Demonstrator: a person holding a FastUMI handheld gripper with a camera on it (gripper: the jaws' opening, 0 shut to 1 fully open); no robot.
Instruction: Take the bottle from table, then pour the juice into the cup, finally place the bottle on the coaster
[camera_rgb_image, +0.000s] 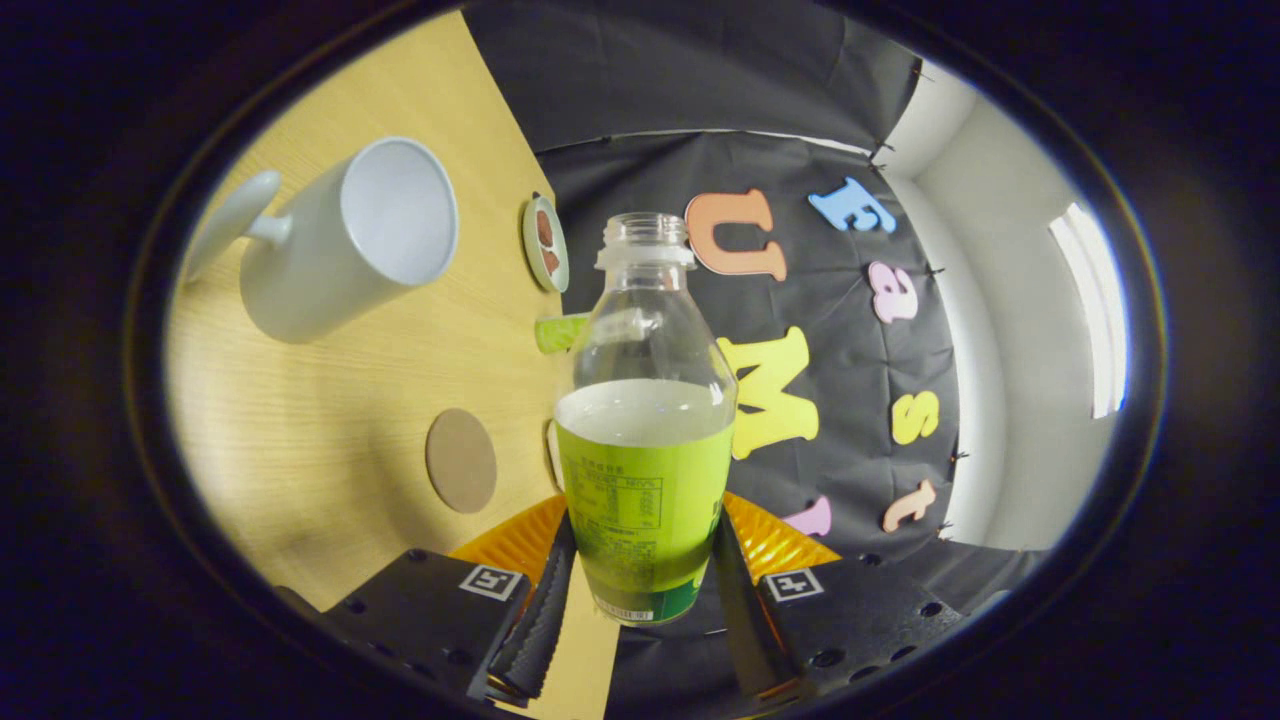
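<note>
**Bottle clamped between fingers, lifted clear of table**

The gripper (640, 590) was closed on the bottle (645, 430), both fingers pressing on the labelled lower body, one on each side. The bottle had no cap on its neck; it was clear above and wrapped in a green label below, with the liquid level sitting at the top of the label. The whole view was rolled, so the wooden table (330, 440) lay to the left of the bottle. On the table, the white cup (345, 235) stood far left with its mouth open toward the camera. The round brown coaster (461, 461) lay near, just left of the bottle. A small round dish (545, 243) sat at the table's edge, beyond the coaster.
</note>
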